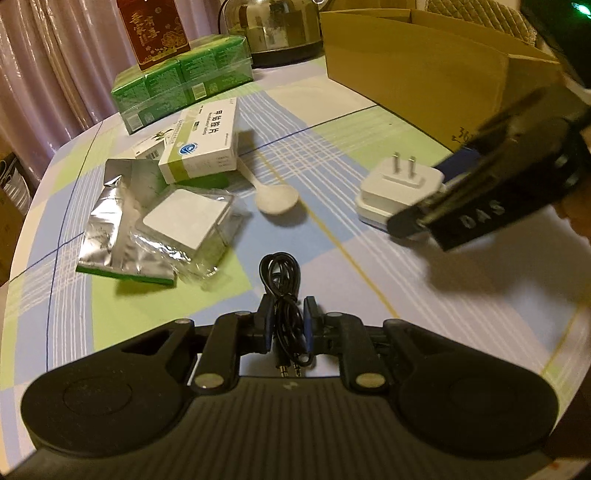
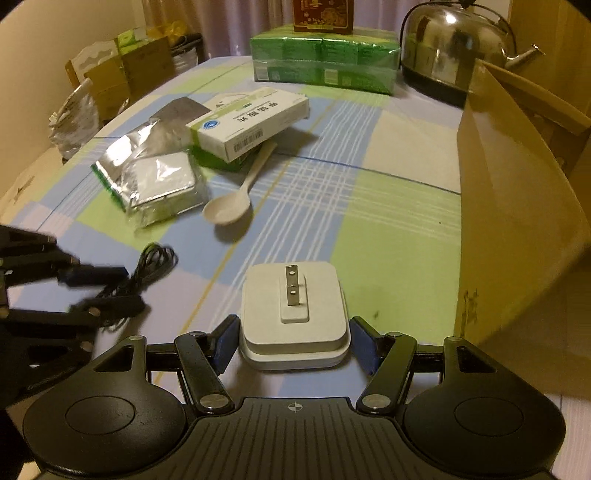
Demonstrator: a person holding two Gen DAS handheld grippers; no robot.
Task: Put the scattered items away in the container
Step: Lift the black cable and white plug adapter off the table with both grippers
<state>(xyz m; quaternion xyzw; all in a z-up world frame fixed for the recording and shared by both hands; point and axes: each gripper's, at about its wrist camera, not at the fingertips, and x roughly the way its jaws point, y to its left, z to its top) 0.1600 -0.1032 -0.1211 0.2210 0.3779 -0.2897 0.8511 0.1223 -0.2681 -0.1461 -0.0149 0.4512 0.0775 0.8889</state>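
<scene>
The left gripper (image 1: 289, 325) sits low over the checked blue-and-green tablecloth (image 1: 332, 155), its blue-padded fingers (image 1: 309, 325) drawn close on either side of a bundled black audio cable (image 1: 282, 291). The cable's two metal jacks point back toward the camera. Whether the pads actually press the cable, I cannot tell.

The right gripper (image 2: 294, 341) has its jaws spread wide around a white square plug adapter (image 2: 294, 317), which lies flat with its two metal prongs pointing up. One blue pad (image 2: 225, 341) looks to be touching the adapter's side; the other stands just clear, so nothing is clamped.

The open brown cardboard box (image 2: 517, 206) stands just to the right of the adapter.

Farther across the table lies a white plastic spoon (image 2: 231, 210), bowl up, its handle running under a white medicine carton with green trim (image 2: 251, 122). Beside the spoon, a crinkled silver foil pouch (image 2: 122, 155) lies with a clear-wrapped square packet (image 2: 162, 181) on top of it. At the far edge are a shrink-wrapped green pack of boxes (image 2: 325, 62), with a red box (image 2: 321, 14) on it, and a shiny steel kettle (image 2: 454, 48).
</scene>
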